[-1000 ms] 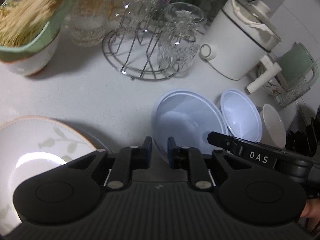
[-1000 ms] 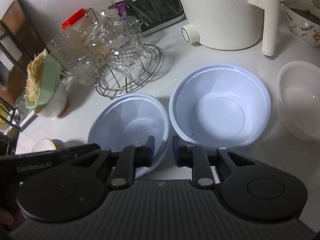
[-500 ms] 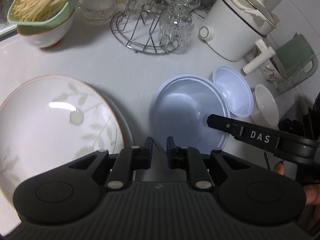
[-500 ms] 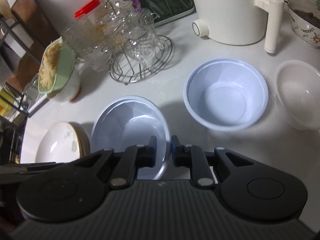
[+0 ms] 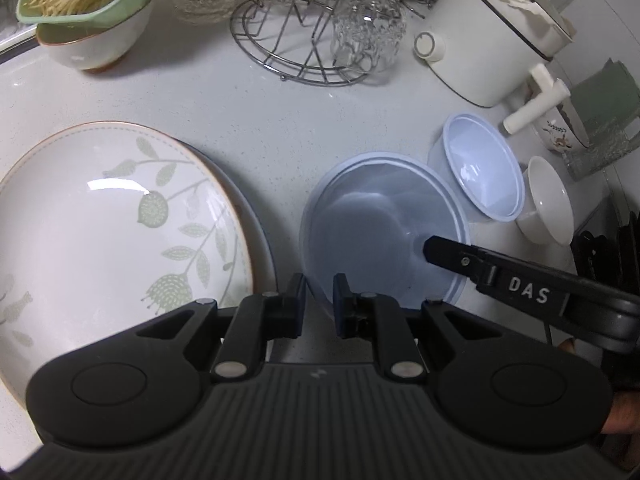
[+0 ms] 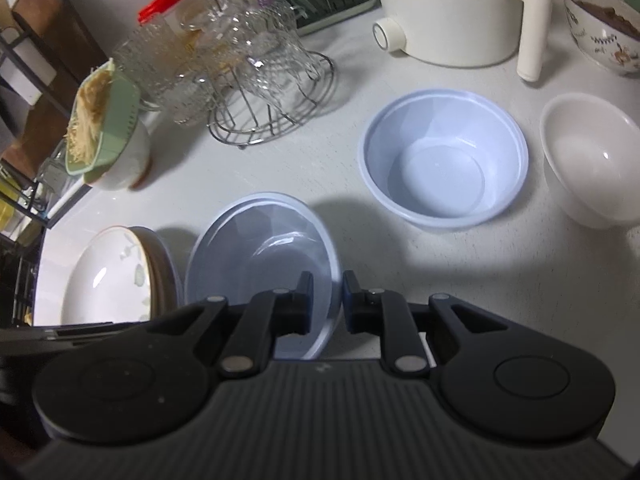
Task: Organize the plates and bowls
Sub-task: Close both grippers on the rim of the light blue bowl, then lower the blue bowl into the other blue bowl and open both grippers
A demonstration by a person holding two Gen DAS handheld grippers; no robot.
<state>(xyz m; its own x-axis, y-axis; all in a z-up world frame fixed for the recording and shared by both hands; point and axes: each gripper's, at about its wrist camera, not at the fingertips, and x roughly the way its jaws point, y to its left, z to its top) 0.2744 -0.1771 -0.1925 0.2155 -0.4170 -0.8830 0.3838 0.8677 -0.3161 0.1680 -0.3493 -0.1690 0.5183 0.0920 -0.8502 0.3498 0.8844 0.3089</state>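
Note:
A pale blue plastic bowl (image 5: 380, 232) with a double rim along its far edge hangs between both grippers, just above the white counter. My left gripper (image 5: 319, 292) is shut on its near-left rim. My right gripper (image 6: 327, 292) is shut on its right rim; in the left wrist view its finger (image 5: 440, 250) reaches inside the bowl (image 6: 260, 248). A second blue bowl (image 6: 444, 160) sits on the counter, with a white bowl (image 6: 592, 168) to its right. A leaf-patterned plate (image 5: 120, 220) lies on a darker plate to the left.
At the back stand a wire rack of glasses (image 5: 312, 40), a white cooker (image 5: 492, 40) with a handle, and a white bowl holding a green strainer of noodles (image 5: 92, 12). A patterned bowl (image 6: 600, 40) and a green kettle (image 5: 600, 100) are at the far right.
Both views have pulled back and up from the counter with the blue bowl held between the grippers. The leaf plate has come fully into the left wrist view.

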